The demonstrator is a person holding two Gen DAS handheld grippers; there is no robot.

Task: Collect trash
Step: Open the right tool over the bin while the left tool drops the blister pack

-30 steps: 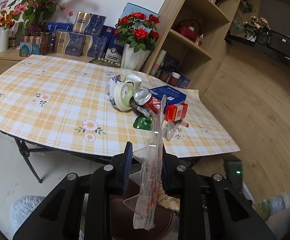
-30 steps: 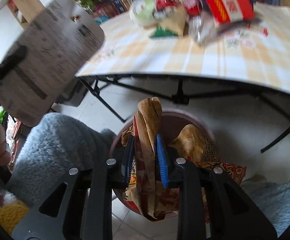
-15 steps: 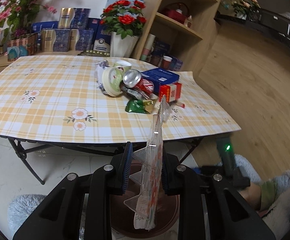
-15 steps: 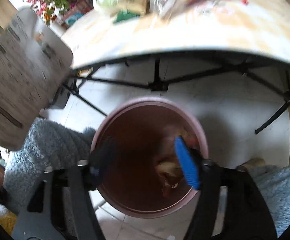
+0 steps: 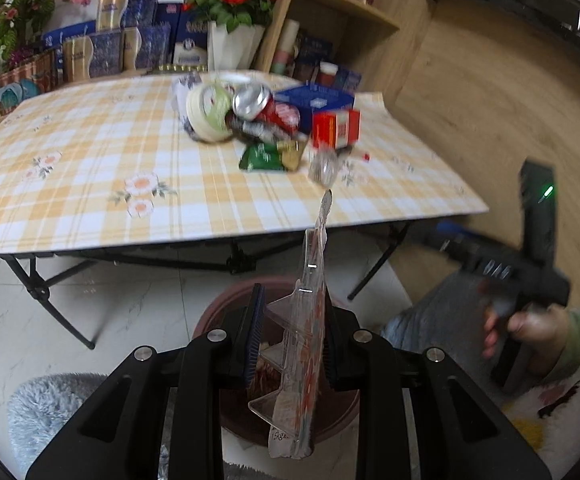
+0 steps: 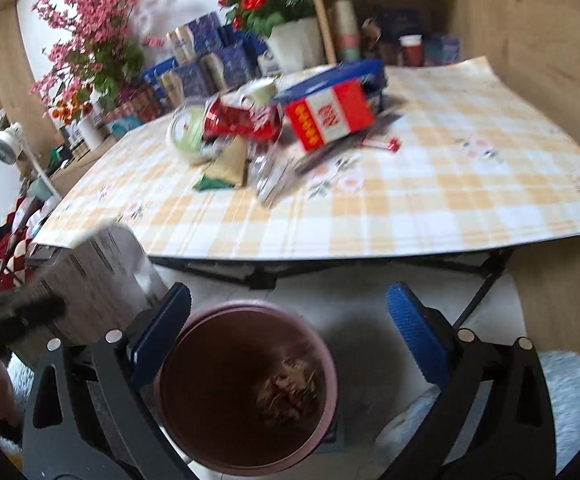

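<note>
My left gripper (image 5: 290,340) pinches a clear blister pack (image 5: 304,344), long axis upright, directly above the pink bin (image 5: 225,304); my right gripper (image 6: 285,332), jaws just spread wide and empty, faces the trash pile (image 6: 273,128) on the table (image 6: 450,200).

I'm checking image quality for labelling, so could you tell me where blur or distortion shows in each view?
Left wrist view: the left gripper and its clear plastic packaging are sharp; the table trash and person's hand are smeared. Right wrist view: motion blur throughout, the red carton streaked; fisheye bends the table edge.
</note>
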